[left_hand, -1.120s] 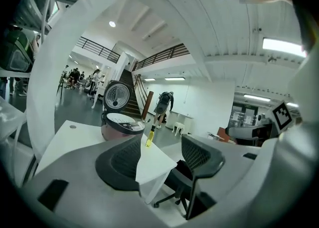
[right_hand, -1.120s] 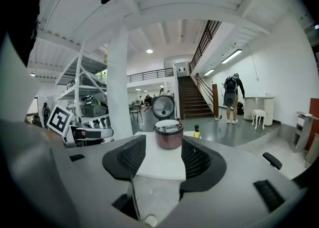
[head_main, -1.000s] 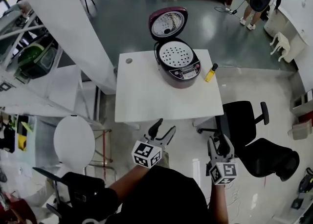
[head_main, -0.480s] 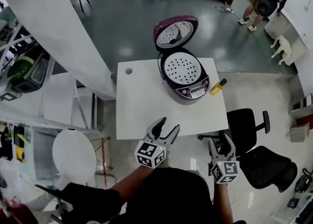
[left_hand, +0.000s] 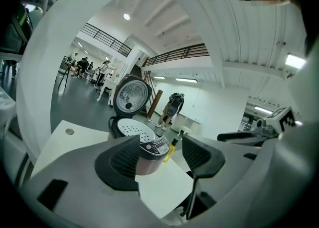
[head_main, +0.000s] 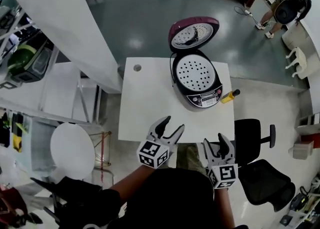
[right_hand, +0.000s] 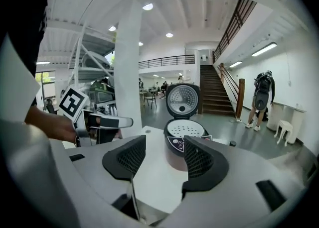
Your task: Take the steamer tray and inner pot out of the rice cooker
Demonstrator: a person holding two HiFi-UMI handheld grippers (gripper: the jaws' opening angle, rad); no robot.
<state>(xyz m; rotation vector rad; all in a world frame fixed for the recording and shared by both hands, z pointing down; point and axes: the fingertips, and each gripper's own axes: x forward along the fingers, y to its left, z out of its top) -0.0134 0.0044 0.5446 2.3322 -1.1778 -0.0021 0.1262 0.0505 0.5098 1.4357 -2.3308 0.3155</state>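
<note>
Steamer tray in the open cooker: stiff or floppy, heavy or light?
The steamer tray looks a thin perforated disc: probably stiff and light. It sits inside the rice cooker rim, so likely little edge to pinch; may tilt if lifted one-sided.

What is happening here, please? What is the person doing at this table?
A person holds a left gripper and a right gripper at the near edge of a white table. Both are open and empty. The rice cooker stands toward the far right with its lid up, and the steamer tray sits inside, untouched.
</note>
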